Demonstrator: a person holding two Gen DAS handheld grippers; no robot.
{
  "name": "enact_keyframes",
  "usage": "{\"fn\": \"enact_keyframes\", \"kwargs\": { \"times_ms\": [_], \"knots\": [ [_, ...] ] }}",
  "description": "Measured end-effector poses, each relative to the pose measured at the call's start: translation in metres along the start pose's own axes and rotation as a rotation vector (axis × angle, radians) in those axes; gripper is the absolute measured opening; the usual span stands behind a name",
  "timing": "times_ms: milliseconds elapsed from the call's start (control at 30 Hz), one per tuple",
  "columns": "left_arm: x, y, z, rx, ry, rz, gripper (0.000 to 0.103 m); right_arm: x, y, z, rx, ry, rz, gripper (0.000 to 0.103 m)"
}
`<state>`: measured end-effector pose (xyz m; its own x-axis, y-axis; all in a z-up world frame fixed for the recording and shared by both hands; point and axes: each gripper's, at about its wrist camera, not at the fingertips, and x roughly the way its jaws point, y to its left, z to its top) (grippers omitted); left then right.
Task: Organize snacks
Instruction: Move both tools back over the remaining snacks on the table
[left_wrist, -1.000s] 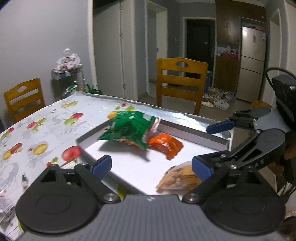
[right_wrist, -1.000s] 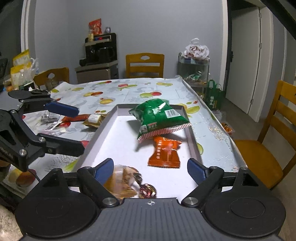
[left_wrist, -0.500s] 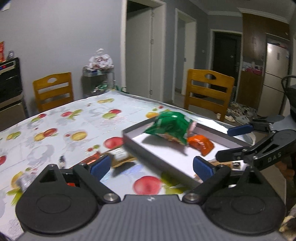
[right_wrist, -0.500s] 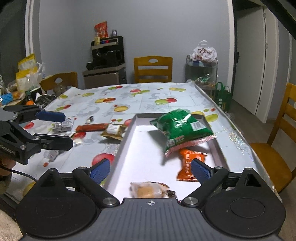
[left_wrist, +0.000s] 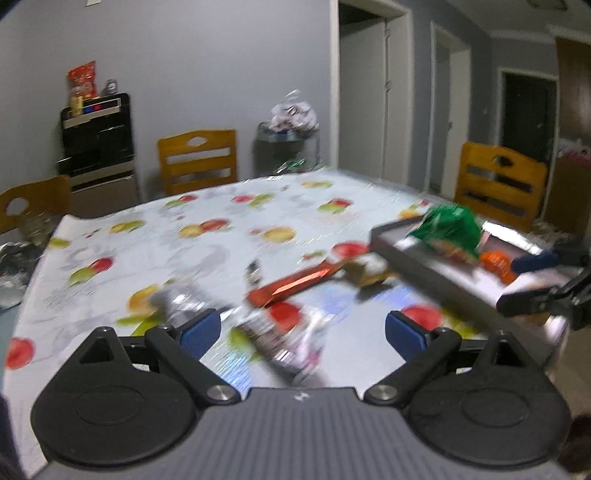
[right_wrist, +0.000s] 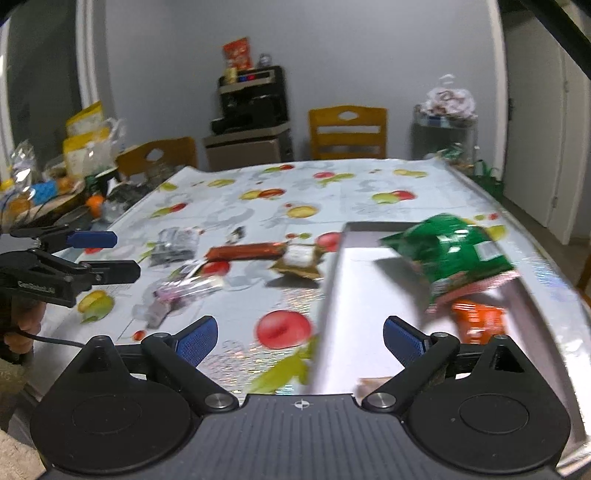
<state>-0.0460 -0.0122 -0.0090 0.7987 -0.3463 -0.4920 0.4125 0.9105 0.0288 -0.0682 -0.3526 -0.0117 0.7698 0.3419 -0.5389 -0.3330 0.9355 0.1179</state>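
Your left tool (left_wrist: 302, 328) and right tool (right_wrist: 300, 338) both gape wide, empty, the right having just opened further; green snack bag (right_wrist: 452, 254) lies in the tray (right_wrist: 332, 291) on the desk (right_wrist: 258, 206).

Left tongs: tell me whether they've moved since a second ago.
Yes. The left tongs have swung left, off the tray, and now sit over the loose snacks on the tablecloth.

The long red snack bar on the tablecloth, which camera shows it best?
The right wrist view: the red snack bar lies whole and side-on, left of the tray. In the left wrist view, the bar is nearer but smeared by motion blur, running diagonally.
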Motion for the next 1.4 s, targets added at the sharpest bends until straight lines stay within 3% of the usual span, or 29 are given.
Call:
{"fn": "enact_keyframes", "kwargs": {
  "times_ms": [200,400,500,633,867,1067,1233,1400],
  "knots": [
    [0.007,0.017,-0.025,0.002,0.064,0.068,0.097,0.016,0.022,0.0,-0.046,0.034,0.059,0.097],
    [0.018,0.016,-0.003,0.062,0.038,0.089,0.097,0.023,0.043,0.018,-0.06,0.013,0.086,0.097],
    [0.027,0.024,0.022,0.044,0.019,0.145,0.097,0.03,0.052,0.031,-0.036,-0.008,0.086,0.097],
    [0.036,0.033,0.041,0.032,0.021,0.299,0.097,0.043,0.061,0.046,0.013,-0.012,0.066,0.097],
    [0.002,0.049,0.026,-0.007,0.083,0.275,0.097,0.042,0.071,0.056,-0.02,-0.042,0.067,0.1],
    [-0.023,0.065,0.066,-0.038,-0.005,0.335,0.097,0.058,0.078,0.075,0.003,-0.042,0.077,0.1],
    [0.008,0.068,0.097,-0.103,-0.031,0.356,0.102,0.078,0.08,0.079,0.047,-0.027,0.028,0.1],
    [0.078,0.081,0.087,-0.239,0.007,0.415,0.102,0.098,0.078,0.068,0.092,0.016,-0.023,0.1]
  ]
}}
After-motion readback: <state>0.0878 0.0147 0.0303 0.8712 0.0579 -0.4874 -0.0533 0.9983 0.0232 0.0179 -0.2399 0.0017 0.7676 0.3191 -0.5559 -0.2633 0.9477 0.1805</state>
